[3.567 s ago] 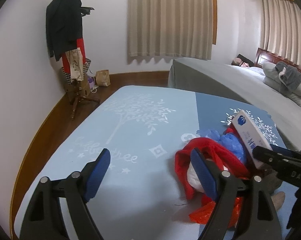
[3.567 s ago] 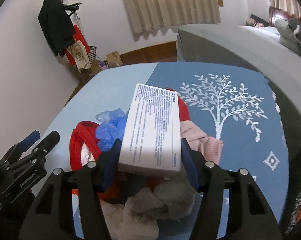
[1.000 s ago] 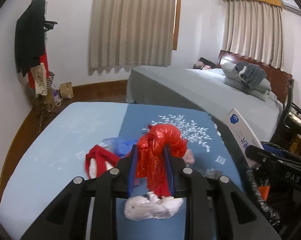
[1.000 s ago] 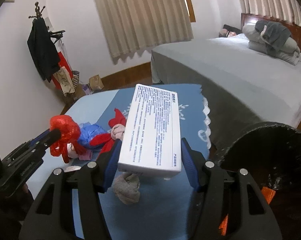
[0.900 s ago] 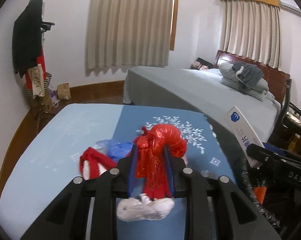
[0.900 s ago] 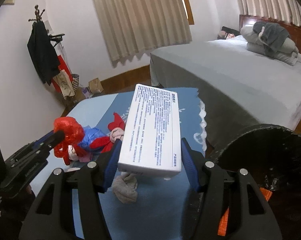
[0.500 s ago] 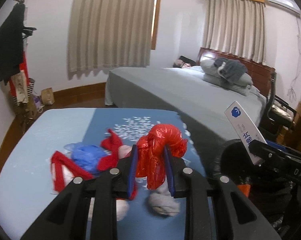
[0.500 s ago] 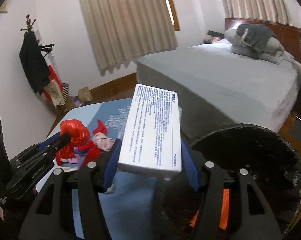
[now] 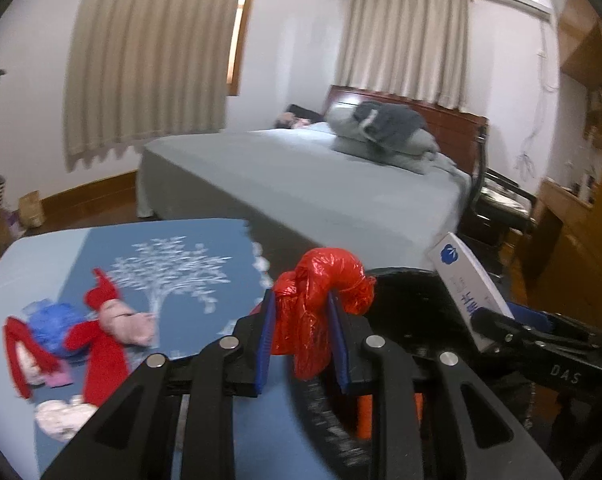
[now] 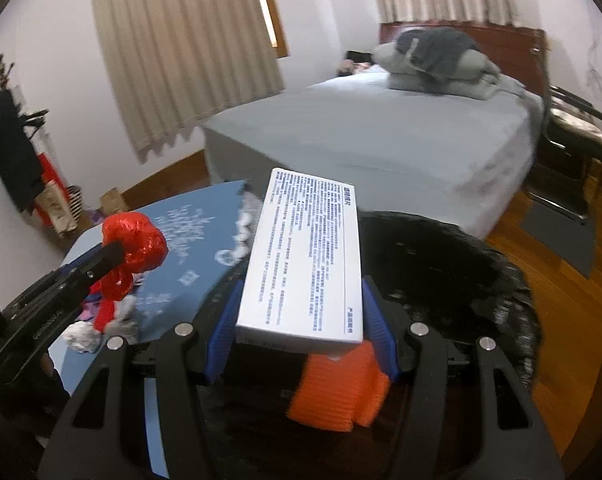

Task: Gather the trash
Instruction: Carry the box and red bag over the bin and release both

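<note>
My left gripper (image 9: pixel 301 340) is shut on a crumpled red plastic bag (image 9: pixel 321 296), held above the table edge by the rim of a black-lined trash bin (image 9: pixel 405 288). My right gripper (image 10: pixel 301 332) is shut on a white printed box (image 10: pixel 305 256), held over the open bin (image 10: pixel 441 264), which holds something orange (image 10: pixel 337 392). The box shows in the left wrist view (image 9: pixel 465 284); the red bag and left gripper show in the right wrist view (image 10: pixel 135 248).
A blue tree-print cloth covers the table (image 9: pixel 169 264). Red, blue, pink and white scraps (image 9: pixel 77 336) lie on it at left. A grey bed (image 9: pixel 301 184) stands behind, a chair (image 9: pixel 501 204) and wooden furniture (image 9: pixel 573 240) at right.
Both grippers have swung right, away from the table, with their loads. The box is now over the bin mouth and the red bag is at the bin's rim.
</note>
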A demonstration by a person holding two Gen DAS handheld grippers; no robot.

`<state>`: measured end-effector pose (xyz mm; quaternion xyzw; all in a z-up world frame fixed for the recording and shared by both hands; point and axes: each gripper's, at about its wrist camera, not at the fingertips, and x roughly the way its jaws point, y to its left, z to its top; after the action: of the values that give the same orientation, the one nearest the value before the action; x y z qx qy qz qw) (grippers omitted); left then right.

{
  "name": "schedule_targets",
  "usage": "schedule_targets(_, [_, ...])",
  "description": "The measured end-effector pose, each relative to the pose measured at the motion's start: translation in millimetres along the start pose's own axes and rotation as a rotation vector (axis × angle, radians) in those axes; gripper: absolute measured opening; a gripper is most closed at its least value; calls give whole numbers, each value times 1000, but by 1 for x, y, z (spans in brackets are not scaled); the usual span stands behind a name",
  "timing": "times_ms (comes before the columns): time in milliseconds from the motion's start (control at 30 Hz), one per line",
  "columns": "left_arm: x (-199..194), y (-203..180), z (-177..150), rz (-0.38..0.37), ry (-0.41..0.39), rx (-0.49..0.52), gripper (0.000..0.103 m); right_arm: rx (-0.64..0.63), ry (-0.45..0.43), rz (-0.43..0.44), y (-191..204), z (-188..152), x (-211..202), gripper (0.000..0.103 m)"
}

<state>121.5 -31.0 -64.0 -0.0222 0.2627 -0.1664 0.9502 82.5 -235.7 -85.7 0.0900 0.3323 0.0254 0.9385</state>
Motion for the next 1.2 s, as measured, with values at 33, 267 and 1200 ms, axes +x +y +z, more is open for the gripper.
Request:
schedule_targets(33, [2, -6, 0, -13, 1, 5, 26, 9, 0, -15, -7, -2, -2, 57])
schedule_targets(267, [19, -39, 2, -87, 18, 32, 26, 51, -10, -90, -43, -12, -12, 57])
schedule_targets(1200, [-25, 47, -12, 159, 6, -18, 81, -12, -55, -55, 2, -5, -4, 96])
